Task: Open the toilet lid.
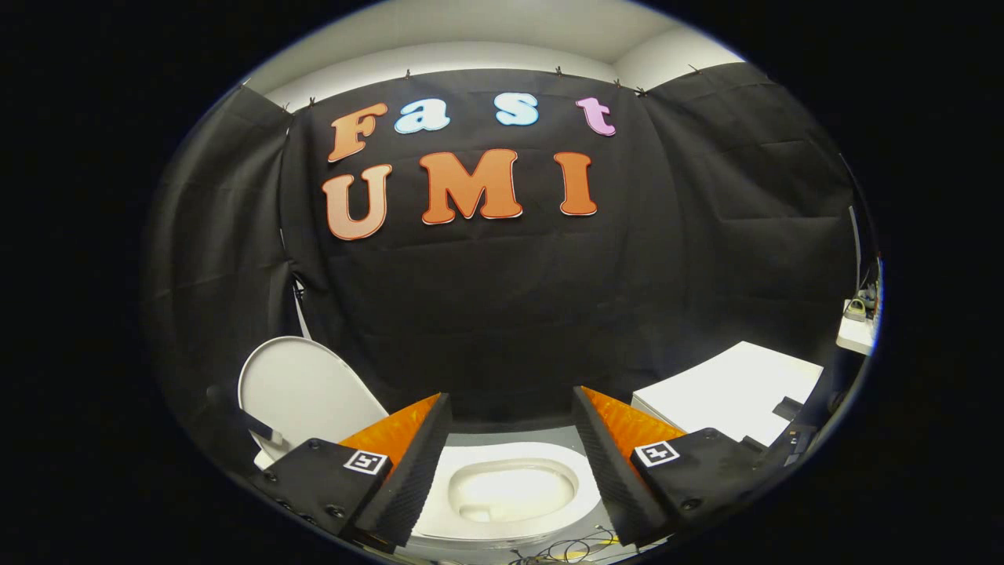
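white and raised, the toilet lid [302, 388] is standing upright beyond the left finger, while the gripper [511, 459] is hovering with jaws spread wide and empty above the open toilet bowl [514, 490], a white tabletop [733, 388] lying beyond the right finger.

Left claw finger [404, 463] hides the toilet lid [302, 392] — its lower edge.

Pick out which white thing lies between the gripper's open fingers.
The toilet bowl, seen between the gripper fingers; the raised lid stands left, the flat white box right.
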